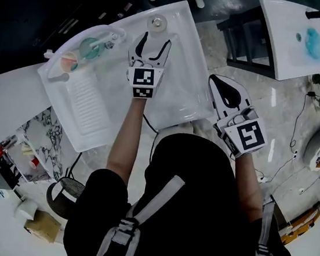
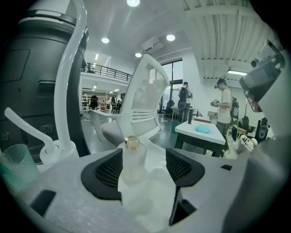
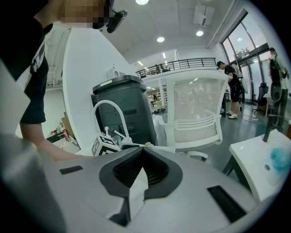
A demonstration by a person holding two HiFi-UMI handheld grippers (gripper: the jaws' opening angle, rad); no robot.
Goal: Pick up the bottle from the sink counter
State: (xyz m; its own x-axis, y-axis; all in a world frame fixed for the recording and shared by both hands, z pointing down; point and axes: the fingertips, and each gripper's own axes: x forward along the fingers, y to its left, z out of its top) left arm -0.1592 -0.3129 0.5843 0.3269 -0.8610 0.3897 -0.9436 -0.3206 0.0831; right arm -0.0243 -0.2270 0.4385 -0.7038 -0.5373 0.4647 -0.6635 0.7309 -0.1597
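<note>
Bottle [image 2: 132, 159]: frosted, gold cap, contents unclear
Left gripper [image 2: 144, 166]: jaws apart, bottle between
Right gripper [image 3: 142, 157]: closed, empty
Cup [image 2: 18, 161]: teal, cut off lower left

Bottle [image 2: 132, 159] base behind the left gripper [image 2: 144, 166] body; teal cup [image 2: 16, 166] half past the view's edge.

The head camera looked steeply down on the sink [image 1: 183, 63]; cameras on the left tool [image 1: 155, 42] and right tool [image 1: 217, 82] looked closely along their jaws, sharing the white chair [image 2: 145, 86].
</note>
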